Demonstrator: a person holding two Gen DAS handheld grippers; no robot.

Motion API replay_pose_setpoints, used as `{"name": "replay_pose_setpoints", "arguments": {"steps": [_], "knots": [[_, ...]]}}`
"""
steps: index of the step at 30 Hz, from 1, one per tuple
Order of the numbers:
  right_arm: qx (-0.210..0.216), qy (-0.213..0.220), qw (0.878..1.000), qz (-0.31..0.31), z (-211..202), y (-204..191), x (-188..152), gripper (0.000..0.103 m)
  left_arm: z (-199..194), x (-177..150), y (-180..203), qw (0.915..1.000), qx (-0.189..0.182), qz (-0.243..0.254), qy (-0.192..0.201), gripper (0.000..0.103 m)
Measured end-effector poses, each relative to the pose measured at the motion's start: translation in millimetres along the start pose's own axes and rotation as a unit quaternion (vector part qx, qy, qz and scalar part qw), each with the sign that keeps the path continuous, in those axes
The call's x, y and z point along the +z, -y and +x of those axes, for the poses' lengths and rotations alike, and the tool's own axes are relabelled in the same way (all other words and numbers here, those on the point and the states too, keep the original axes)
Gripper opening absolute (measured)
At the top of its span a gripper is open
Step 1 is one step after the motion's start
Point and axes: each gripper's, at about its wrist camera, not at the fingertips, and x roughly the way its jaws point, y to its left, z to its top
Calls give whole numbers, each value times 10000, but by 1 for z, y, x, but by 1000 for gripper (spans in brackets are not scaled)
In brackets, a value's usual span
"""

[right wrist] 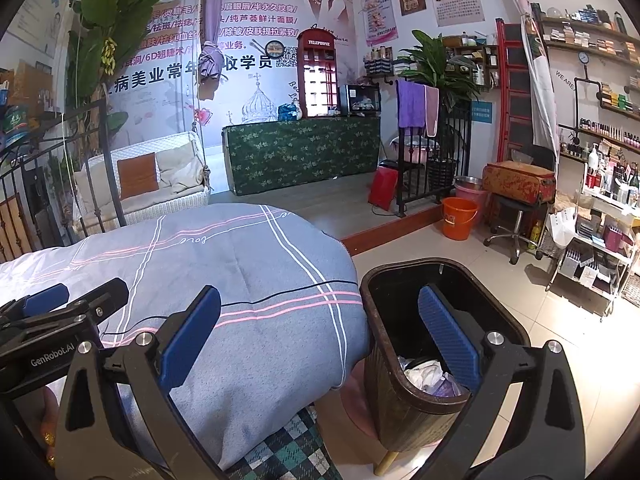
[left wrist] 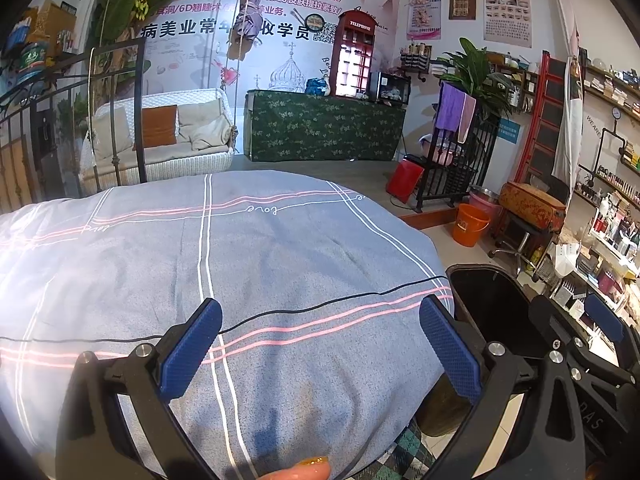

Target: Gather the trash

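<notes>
A beauty-salon room with poster-covered walls, shelves of bottles at the right of the frame and a green-draped counter at the back surrounds a bed (left wrist: 240,248) covered by a grey quilt with pink and white stripes.

The left gripper (left wrist: 320,344) hovers low over the quilt, spread wide and empty; a thin black cable (left wrist: 280,312) runs across the fabric between its blue pads. A fingertip with a glittery nail shows at the bottom edge of that view. The right gripper (right wrist: 320,340) is likewise released and carries nothing; one finger hangs over the quilt's edge, the other over the mouth of the trash bin (right wrist: 384,364).

The bin stands on the tiled floor just beside the bed, at lower right of the right wrist view. Inside it lies crumpled trash (right wrist: 430,378), white and pale purple paper or wrappers. No loose trash shows on the visible stretch of quilt or on the floor nearby, so the collecting looks finished or close to it; parts of the bed outside these views may hold more.
</notes>
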Motion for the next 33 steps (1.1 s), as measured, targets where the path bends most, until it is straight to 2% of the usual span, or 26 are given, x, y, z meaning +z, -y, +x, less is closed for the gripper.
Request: {"name": "replay_pose_setpoints", "arguments": {"steps": [33], "knots": [[131,-169,9997,106,7,-13,-4,98,6,-2,-2,9998,-56,-7,-176,98]]}}
